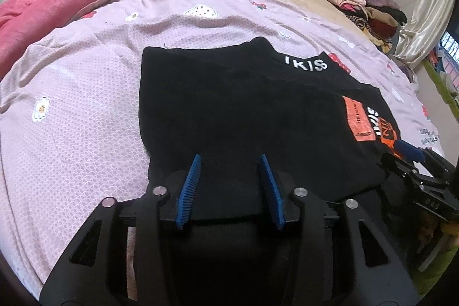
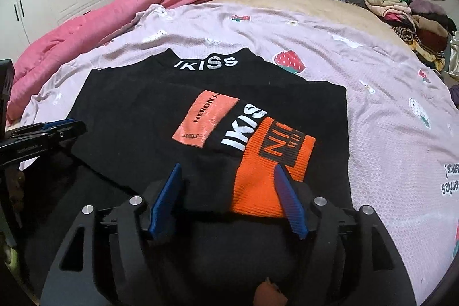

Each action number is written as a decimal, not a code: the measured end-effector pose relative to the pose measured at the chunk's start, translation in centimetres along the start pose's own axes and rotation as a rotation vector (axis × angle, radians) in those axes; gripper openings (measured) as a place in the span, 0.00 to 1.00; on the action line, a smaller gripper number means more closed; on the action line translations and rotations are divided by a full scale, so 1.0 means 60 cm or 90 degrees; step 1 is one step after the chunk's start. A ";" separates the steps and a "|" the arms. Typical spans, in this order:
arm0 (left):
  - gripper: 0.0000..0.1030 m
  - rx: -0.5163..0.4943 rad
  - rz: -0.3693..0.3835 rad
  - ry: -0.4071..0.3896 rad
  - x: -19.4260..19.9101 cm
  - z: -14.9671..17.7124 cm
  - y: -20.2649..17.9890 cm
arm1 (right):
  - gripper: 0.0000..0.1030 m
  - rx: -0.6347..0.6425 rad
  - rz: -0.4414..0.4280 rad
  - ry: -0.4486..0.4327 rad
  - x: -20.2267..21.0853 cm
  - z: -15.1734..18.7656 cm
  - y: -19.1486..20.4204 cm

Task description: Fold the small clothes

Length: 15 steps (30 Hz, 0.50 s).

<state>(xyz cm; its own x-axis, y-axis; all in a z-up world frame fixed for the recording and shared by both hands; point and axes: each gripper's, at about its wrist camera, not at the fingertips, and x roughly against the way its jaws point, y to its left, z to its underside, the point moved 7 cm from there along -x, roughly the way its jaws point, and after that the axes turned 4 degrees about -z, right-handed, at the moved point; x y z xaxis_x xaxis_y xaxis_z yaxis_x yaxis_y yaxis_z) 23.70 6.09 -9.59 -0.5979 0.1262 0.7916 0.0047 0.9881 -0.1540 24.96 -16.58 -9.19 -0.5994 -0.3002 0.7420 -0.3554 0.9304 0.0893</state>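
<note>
Here, a black top (image 2: 200,116) lay part-folded on the bed (image 2: 387,134), orange cuff (image 2: 269,171) at five o'clock. Both the left gripper (image 1: 229,185) and right gripper (image 2: 229,197) stood open, gripping nothing; the next fold likely wanted both near-hem corners lifted evenly.

Black sweater (image 2: 137,116) — orange cuff (image 2: 269,171); lilac strawberry-print sheet (image 2: 387,111); pink blanket (image 2: 114,19).
</note>
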 end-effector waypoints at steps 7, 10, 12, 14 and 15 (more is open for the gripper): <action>0.48 -0.007 0.010 -0.006 0.011 0.003 -0.009 | 0.80 -0.008 0.001 -0.015 0.009 -0.002 0.001; 0.55 -0.013 0.010 -0.013 0.015 0.003 -0.015 | 0.86 -0.015 -0.001 -0.021 0.014 -0.003 -0.001; 0.59 -0.016 0.008 -0.015 0.017 0.003 -0.018 | 0.88 -0.018 -0.004 -0.024 0.017 -0.003 -0.001; 0.64 -0.016 0.008 -0.017 0.018 0.003 -0.018 | 0.92 -0.022 -0.005 -0.028 0.021 -0.003 -0.002; 0.67 -0.016 0.009 -0.018 0.018 0.004 -0.020 | 0.92 -0.024 -0.005 -0.030 0.022 -0.003 -0.002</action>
<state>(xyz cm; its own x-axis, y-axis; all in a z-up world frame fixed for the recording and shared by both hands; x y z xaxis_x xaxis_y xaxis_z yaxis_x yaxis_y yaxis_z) 22.85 5.05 -8.66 -0.6205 0.1383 0.7719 0.0338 0.9881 -0.1499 24.35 -17.07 -8.08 -0.6304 -0.3155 0.7093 -0.3329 0.9353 0.1202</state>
